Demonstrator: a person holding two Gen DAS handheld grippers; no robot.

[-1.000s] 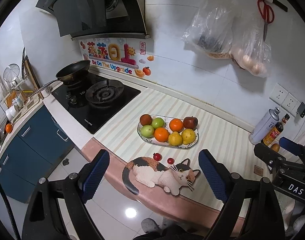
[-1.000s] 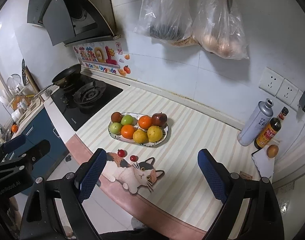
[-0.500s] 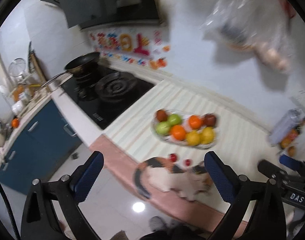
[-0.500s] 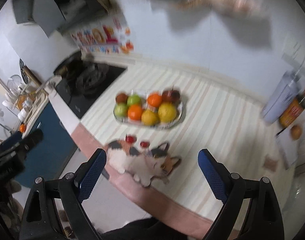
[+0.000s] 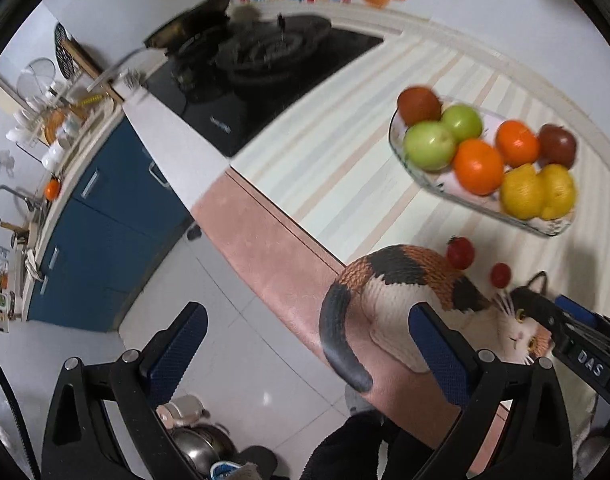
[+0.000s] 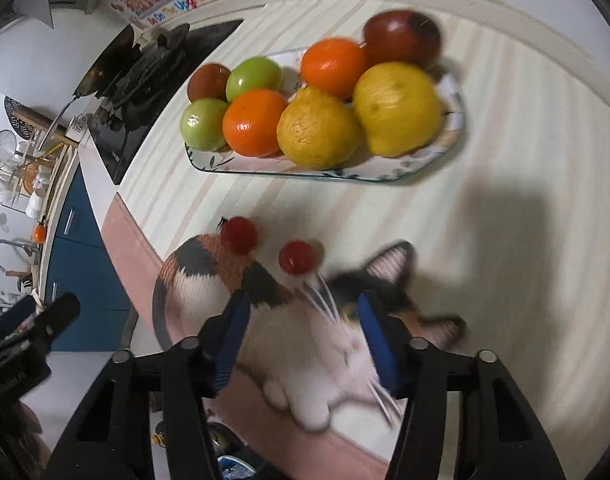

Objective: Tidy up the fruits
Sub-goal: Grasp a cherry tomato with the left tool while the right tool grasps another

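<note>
A glass plate on the striped counter holds several fruits: green, orange, yellow and dark red. Two small red cherry tomatoes lie loose in front of it at the back edge of a cat-shaped mat; they also show in the left wrist view. My right gripper is open and empty, low over the cat mat, just short of the tomatoes. My left gripper is open and empty, over the counter's front edge and the floor, left of the mat.
A black gas stove with a pan lies to the left of the plate. Blue cabinets and a sink run along the far left. The counter's pink front edge drops to a tiled floor.
Both grippers have dropped and moved forward toward the counter. The right one has come down close over the cat mat and its jaws have narrowed. The left one has swung left and down.
</note>
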